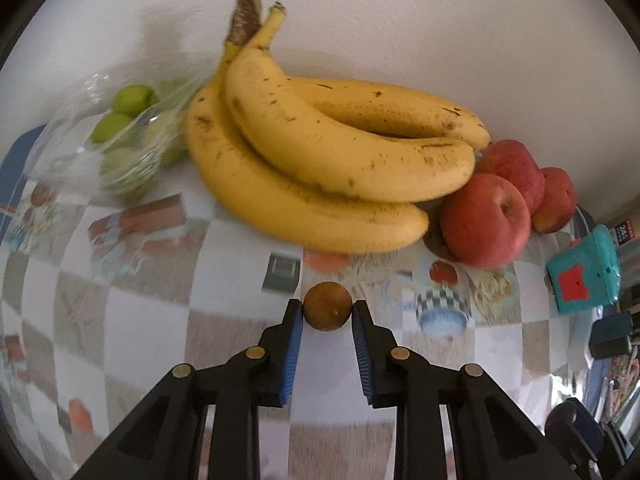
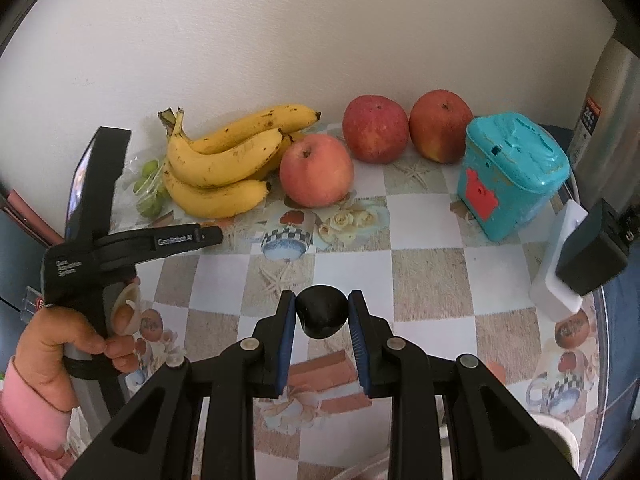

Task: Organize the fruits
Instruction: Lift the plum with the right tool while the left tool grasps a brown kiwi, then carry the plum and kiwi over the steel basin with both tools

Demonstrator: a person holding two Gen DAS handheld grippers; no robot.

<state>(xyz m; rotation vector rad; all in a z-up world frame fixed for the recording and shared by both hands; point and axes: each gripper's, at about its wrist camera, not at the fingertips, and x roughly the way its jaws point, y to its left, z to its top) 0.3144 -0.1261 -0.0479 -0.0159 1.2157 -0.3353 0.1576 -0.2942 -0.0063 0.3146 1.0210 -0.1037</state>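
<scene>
Mid-sort, the left tool (image 1: 328, 312) pinches a small brown fruit (image 1: 328, 306), the right tool (image 2: 322, 314) a dark fruit (image 2: 321, 316); each needs placing by the bananas (image 1: 320, 160).

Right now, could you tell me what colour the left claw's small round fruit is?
Brown, best seen in the left wrist view.

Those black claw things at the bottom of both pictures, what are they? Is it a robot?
No robot. A person holds two grippers, each carrying a camera looking along its fingers. In the left camera's picture, the left gripper pinches a small brown round fruit. In the right camera's picture, the right gripper pinches a dark fruit, and the hand holding the other gripper shows. On the patterned tablecloth lie bananas, three apples, bagged green fruits and a teal box.
</scene>
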